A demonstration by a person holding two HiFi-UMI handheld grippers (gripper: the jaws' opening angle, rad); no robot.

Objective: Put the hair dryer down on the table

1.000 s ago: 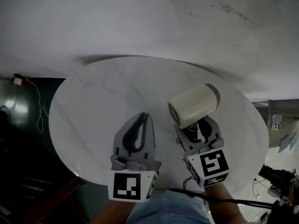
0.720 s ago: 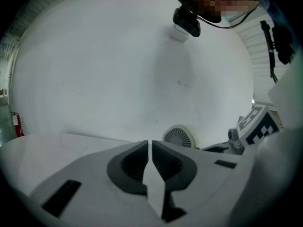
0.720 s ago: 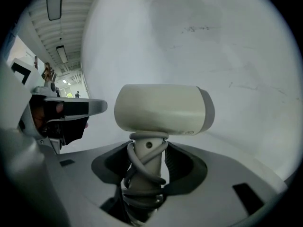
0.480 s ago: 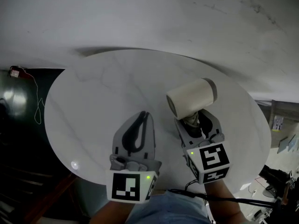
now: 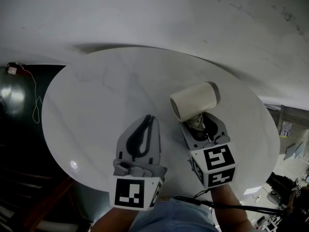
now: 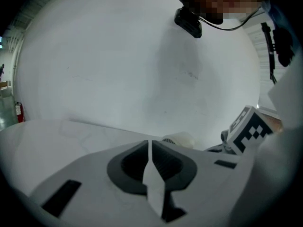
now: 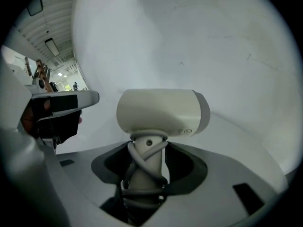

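My right gripper [image 7: 146,167] is clamped on the dryer [image 7: 161,111] by its handle, barrel above the desk [image 5: 96,95]; it seems clear of the top, though I can't be sure; my left gripper [image 6: 150,150] is closed and empty; lowering and release remain.

Cream hair dryer [image 5: 193,100], grey cord [image 7: 142,160]; white, faintly veined table [image 5: 106,86]; grey left gripper [image 5: 151,118] and right gripper [image 5: 200,123] bearing black-and-white marker cubes [image 5: 129,193].
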